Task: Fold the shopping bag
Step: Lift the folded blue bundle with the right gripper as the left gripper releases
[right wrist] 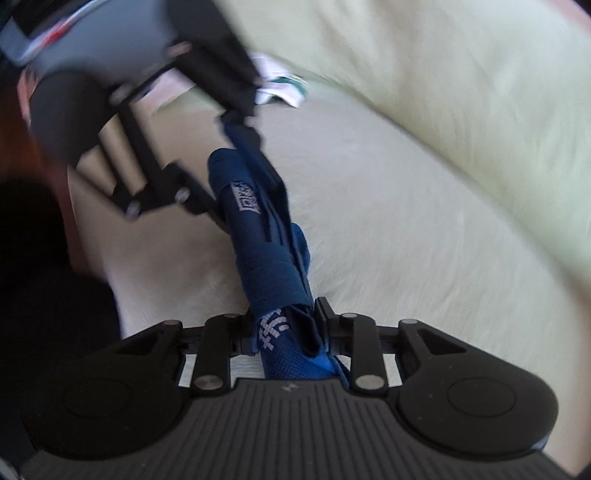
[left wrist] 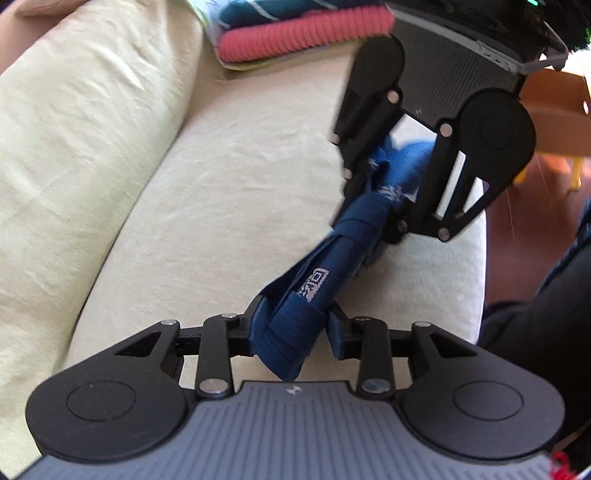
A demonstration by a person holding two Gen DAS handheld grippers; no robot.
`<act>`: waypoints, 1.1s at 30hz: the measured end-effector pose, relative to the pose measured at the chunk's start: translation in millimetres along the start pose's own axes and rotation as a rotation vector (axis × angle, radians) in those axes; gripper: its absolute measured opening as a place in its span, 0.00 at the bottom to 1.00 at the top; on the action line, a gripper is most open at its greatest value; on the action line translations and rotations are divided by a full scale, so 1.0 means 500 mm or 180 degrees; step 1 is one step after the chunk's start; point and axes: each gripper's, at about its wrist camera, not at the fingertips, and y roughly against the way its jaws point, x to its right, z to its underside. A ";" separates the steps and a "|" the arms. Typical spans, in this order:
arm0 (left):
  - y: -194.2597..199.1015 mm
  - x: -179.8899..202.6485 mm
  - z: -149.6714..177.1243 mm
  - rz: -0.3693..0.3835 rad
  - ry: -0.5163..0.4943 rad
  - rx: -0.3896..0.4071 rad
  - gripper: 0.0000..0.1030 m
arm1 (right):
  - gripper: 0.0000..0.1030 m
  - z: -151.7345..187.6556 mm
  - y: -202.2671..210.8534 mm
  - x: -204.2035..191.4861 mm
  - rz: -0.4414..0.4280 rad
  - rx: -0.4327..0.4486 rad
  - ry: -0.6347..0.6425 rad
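Observation:
The blue shopping bag (left wrist: 332, 254) is bunched into a long narrow roll with white print, stretched above a pale sofa seat. My left gripper (left wrist: 291, 325) is shut on its near end. My right gripper (left wrist: 380, 206) faces it from the far right and is shut on the other end. In the right wrist view the same bag (right wrist: 258, 240) runs from my right gripper (right wrist: 286, 332), shut on the printed end, up to the left gripper (right wrist: 243, 147) at the top left. The picture is blurred there.
A pale yellow-green sofa seat (left wrist: 229, 192) lies under the bag, its back cushion (left wrist: 66, 147) on the left. Folded pink and teal clothes (left wrist: 295, 33) lie at the far end. A person's dark sleeve (left wrist: 546, 314) is at the right, above a wooden floor (left wrist: 517, 229).

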 end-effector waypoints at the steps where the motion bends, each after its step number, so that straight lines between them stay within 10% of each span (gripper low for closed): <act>1: 0.005 -0.004 -0.004 0.0037 0.0088 0.0035 0.47 | 0.24 0.001 0.006 0.019 -0.0112 -0.0014 -0.0250; 14: 0.003 -0.109 0.005 0.0557 0.2382 0.0691 0.37 | 0.22 0.175 0.060 0.211 -0.0840 0.0310 -0.3239; 20: -0.049 -0.074 -0.046 0.0528 0.2448 0.0473 0.37 | 0.23 0.256 0.075 0.216 -0.1033 0.0694 -0.4025; 33: -0.055 -0.025 -0.081 0.0028 0.2075 -0.0064 0.37 | 0.23 0.308 0.102 0.212 -0.0791 0.0812 -0.4172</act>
